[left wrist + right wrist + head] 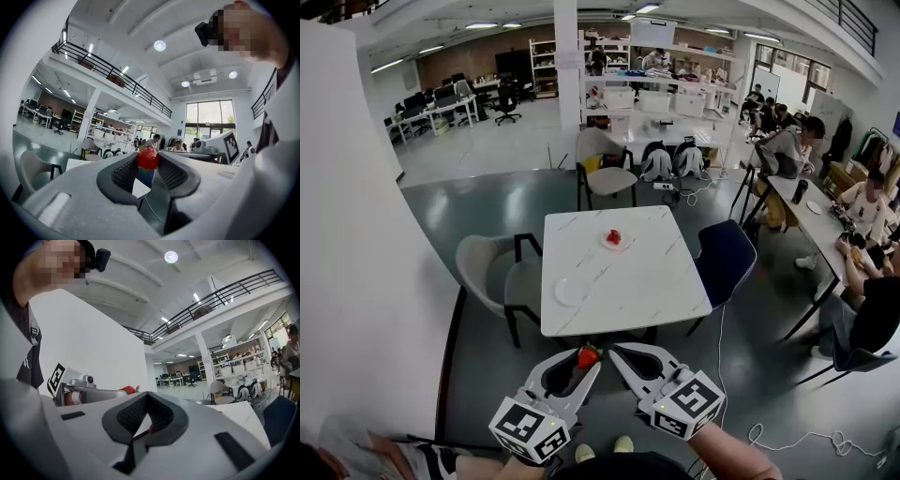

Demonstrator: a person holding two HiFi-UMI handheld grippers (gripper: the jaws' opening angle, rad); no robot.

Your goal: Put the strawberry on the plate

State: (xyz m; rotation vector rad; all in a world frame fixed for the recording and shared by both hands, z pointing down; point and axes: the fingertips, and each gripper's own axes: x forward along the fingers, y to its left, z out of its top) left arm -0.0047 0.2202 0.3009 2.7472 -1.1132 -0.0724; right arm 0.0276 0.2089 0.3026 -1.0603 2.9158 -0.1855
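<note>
Nearest the camera, the left gripper [589, 362] pinches a red strawberry [588, 355] at the very tips of its jaws, leafy end to the right. The jaws stand wide around the fruit and press on both its sides. Just to its right, the right gripper [616, 350] is closed tip to tip with nothing in it. Both hang short of the near edge of the white table [656, 281], so the fruit is in the air and not yet over the tabletop. Beyond that edge, an empty white plate [570, 292] sits on the near-left part of the table, straight ahead of the strawberry and a shade to its left. The loaded left gripper is the one on the plate's side. Delivery looks to call for a forward reach over the edge with a slight leftward drift, then a lowering before release. Farther back, near the far edge, a second plate [606, 246] already bears a small red item [614, 237], likely another strawberry.
</note>
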